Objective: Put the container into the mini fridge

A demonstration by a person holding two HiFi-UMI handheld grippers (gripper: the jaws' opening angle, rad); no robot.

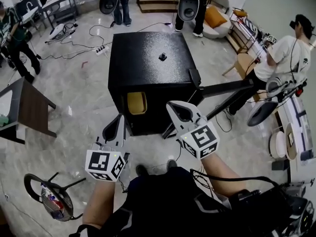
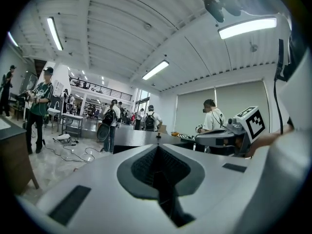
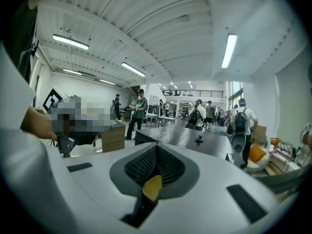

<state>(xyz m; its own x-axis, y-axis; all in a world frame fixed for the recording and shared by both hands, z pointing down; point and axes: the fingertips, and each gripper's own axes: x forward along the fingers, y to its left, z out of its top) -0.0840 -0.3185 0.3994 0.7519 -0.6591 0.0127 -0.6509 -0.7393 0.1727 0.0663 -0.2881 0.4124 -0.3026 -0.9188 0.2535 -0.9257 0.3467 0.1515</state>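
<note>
The black mini fridge stands on the floor in front of me, its door swung open to the right. The yellow container sits inside the fridge's open front at the upper left. My left gripper hangs just before the opening, below the container, and its jaws meet with nothing between them. My right gripper is to the container's right at the fridge's top edge, shut and empty. A yellow patch shows through the gap low under its jaws. The fridge top lies ahead.
A small black object sits on the fridge top. A wooden table stands at the left and a round device on a stand at bottom left. Cables run across the floor. People stand behind; one person is at the right.
</note>
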